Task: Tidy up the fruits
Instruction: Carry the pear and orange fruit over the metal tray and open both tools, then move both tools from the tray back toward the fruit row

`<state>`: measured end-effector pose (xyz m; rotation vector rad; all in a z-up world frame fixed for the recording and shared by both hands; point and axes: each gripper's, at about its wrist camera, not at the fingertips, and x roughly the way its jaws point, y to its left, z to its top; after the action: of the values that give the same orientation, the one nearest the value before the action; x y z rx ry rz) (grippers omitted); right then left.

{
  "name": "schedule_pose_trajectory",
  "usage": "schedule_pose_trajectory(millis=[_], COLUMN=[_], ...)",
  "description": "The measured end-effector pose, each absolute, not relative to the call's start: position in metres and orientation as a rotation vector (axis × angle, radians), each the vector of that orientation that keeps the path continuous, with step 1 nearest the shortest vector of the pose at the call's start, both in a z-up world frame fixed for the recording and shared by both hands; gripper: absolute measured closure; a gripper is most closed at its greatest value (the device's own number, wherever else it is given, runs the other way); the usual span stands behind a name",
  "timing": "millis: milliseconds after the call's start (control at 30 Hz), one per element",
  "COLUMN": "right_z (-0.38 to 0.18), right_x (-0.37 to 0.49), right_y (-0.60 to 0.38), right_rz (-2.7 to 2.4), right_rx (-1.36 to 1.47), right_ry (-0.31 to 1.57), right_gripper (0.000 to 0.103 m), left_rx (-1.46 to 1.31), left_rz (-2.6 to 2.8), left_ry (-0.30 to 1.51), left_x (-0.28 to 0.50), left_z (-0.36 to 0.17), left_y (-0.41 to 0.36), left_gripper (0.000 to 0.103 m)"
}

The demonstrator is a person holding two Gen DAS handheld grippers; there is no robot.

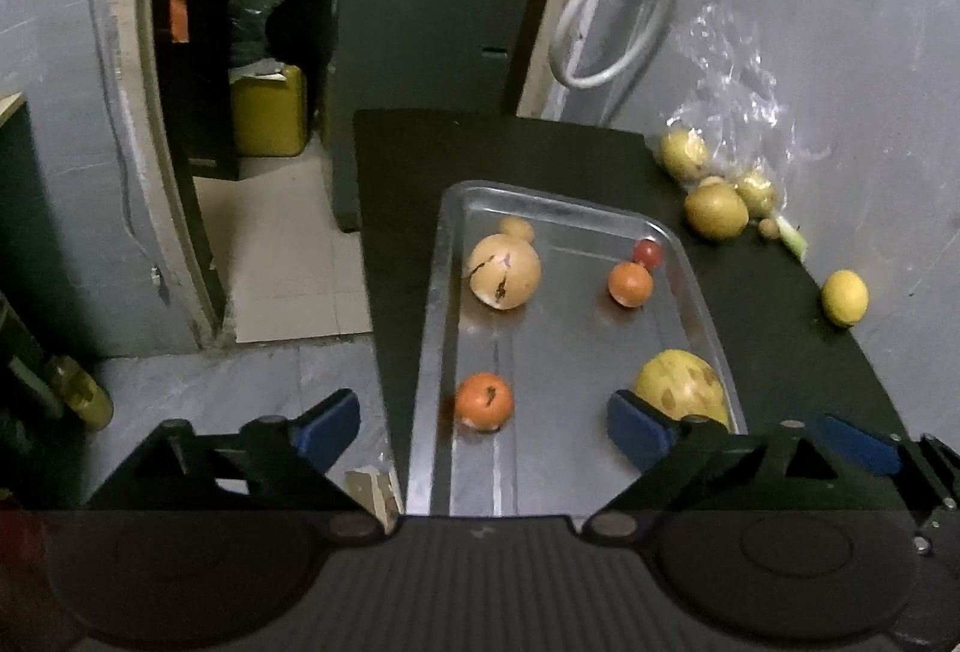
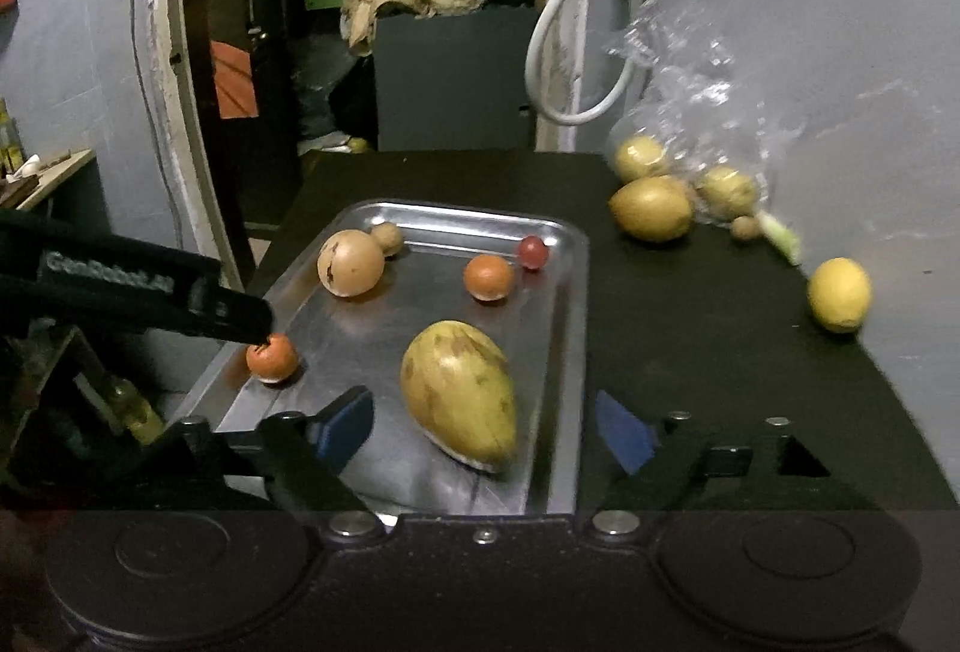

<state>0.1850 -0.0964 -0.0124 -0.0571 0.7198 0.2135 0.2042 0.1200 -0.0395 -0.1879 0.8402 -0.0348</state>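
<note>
A metal tray (image 1: 432, 328) (image 2: 573, 352) lies on a black table (image 1: 540, 154). On it are a yellow-green mango (image 1: 684, 388) (image 2: 459, 400), a near orange (image 1: 483, 401) (image 2: 272, 357), a far orange (image 1: 630, 284) (image 2: 489, 277), a small red fruit (image 1: 647, 252) (image 2: 532, 252), a large tan round fruit (image 1: 503, 271) (image 2: 350, 262) and a small tan one (image 1: 517, 228). My left gripper (image 1: 483, 430) is open, hovering just short of the near orange. My right gripper (image 2: 483, 433) is open with the mango lying loose just ahead of its fingers. A lemon (image 1: 844, 297) (image 2: 839, 294) sits off the tray at the right.
Several yellow-green fruits (image 1: 716, 210) (image 2: 651, 207) lie by a clear plastic bag (image 2: 690, 70) at the table's back right, against a grey wall. A white cable (image 2: 558, 52) hangs above. The left tool's black arm (image 2: 150, 292) crosses above the tray's left edge. An open doorway lies beyond.
</note>
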Motion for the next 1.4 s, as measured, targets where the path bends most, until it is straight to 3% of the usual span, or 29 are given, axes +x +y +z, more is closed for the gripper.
schedule_pose_trajectory(millis=[133, 333, 1033, 1400], right_z=[0.007, 0.029, 0.032, 0.023], right_x=[0.159, 0.127, 0.079, 0.062], right_y=[-0.102, -0.107, -0.122, -0.171], right_rz=[0.194, 0.195, 0.168, 0.007], right_rx=[-0.075, -0.057, -0.061, -0.035], right_ry=[0.689, 0.674, 0.774, 0.800], right_gripper=[0.007, 0.001, 0.001, 0.001], left_rx=[-0.206, -0.140, -0.095, -0.012], left_rz=[-0.016, -0.057, -0.148, -0.320], left_ry=[0.805, 0.827, 0.917, 0.925], left_x=[0.174, 0.128, 0.087, 0.091], left_z=[-0.032, -0.034, -0.037, -0.040], left_y=[0.128, 0.127, 0.113, 0.056], left_gripper=[0.001, 0.001, 0.001, 0.001])
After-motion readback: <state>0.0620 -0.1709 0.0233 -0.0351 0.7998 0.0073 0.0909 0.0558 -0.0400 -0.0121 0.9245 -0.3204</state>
